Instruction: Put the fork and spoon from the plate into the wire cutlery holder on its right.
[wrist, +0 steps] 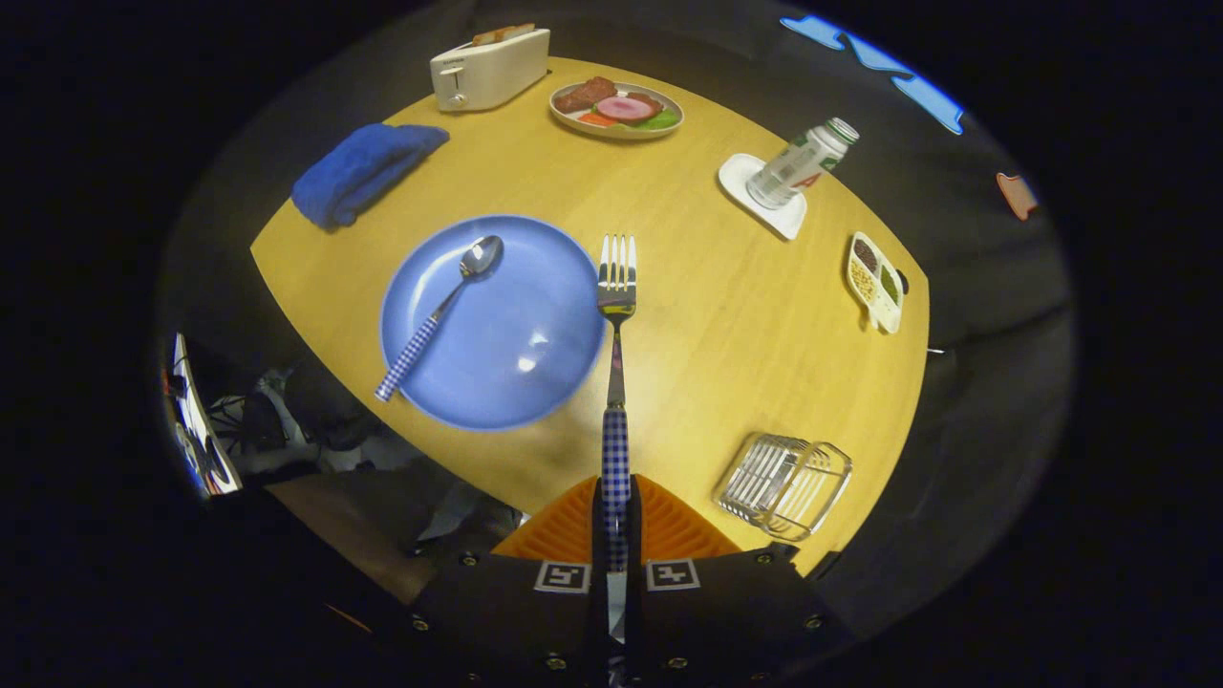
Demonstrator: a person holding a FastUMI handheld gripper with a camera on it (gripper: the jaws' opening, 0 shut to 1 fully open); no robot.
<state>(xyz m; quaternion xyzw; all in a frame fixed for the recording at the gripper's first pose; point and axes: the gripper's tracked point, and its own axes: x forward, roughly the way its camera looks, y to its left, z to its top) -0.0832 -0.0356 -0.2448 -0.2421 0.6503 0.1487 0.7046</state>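
The gripper [615, 521] is clenched on the fork [616, 382] by its checked handle, tines at twelve o'clock. Stiff, light steel: hold it at the handle. The holder [783, 484] sits at three o'clock; the spoon [441, 312] lies on the plate [516, 354] at eleven.

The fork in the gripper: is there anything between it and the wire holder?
Nothing visible. The gripper is shut on the fork, and only bare table lies between it and the wire holder.
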